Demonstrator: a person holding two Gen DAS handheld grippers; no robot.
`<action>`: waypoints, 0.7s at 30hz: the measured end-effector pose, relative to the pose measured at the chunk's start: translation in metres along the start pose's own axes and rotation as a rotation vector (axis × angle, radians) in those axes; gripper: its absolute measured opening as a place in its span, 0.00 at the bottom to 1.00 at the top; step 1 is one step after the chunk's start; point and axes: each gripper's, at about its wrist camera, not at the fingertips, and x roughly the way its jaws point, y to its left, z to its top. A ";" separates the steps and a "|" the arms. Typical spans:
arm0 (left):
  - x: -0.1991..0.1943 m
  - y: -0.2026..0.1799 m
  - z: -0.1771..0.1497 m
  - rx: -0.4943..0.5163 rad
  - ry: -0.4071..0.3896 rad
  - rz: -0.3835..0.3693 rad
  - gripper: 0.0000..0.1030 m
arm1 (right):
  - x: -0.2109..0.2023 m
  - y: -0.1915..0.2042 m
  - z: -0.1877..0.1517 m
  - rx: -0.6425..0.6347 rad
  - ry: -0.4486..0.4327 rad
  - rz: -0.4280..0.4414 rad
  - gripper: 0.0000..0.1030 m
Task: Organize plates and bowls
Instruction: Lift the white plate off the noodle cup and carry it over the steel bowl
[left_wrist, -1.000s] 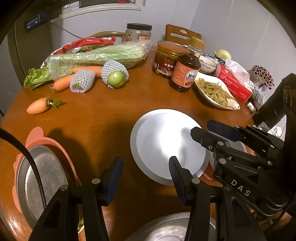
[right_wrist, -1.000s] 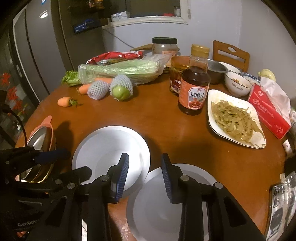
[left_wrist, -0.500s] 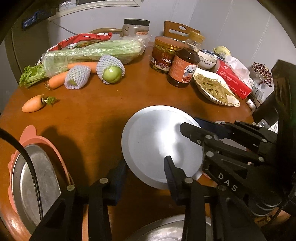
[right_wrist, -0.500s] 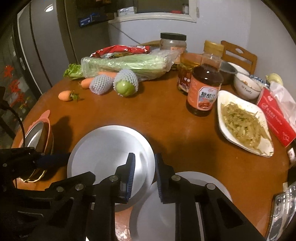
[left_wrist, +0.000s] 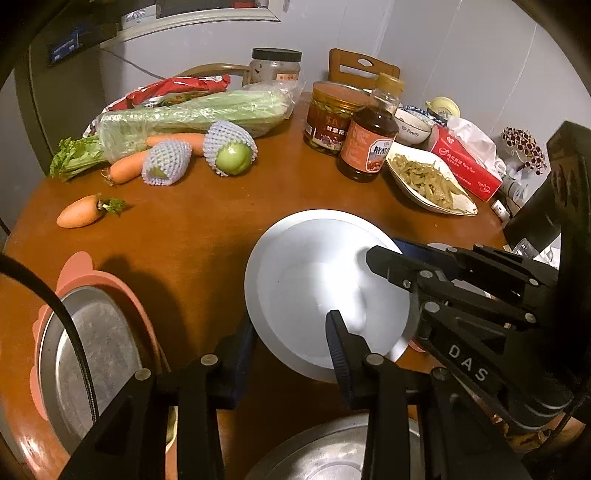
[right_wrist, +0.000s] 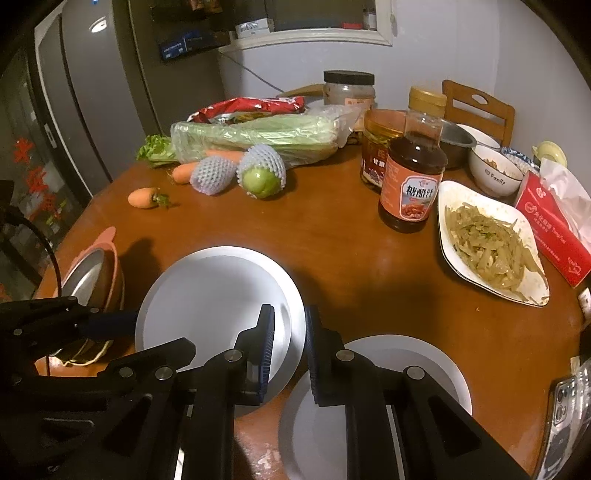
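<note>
Both your grippers have just closed on one white plate (right_wrist: 218, 302) near the table's (right_wrist: 332, 243) front edge. Your left gripper (left_wrist: 291, 347) pinches its left rim, your right gripper (right_wrist: 290, 347) its right rim, which overlaps a second plate (right_wrist: 413, 369). A steel dish (left_wrist: 85, 354) lies left.

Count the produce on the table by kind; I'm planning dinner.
Carrots: 3
Netted fruits: 2
Bagged celery: 1
Total: 6
</note>
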 end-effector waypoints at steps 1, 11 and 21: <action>-0.002 0.001 0.000 0.001 -0.004 0.001 0.37 | -0.003 0.001 0.000 -0.001 -0.005 0.004 0.16; -0.026 0.002 -0.006 0.003 -0.040 0.005 0.37 | -0.029 0.017 0.000 -0.018 -0.050 0.000 0.16; -0.060 -0.003 -0.022 0.016 -0.086 0.010 0.37 | -0.063 0.033 -0.010 -0.030 -0.098 -0.003 0.16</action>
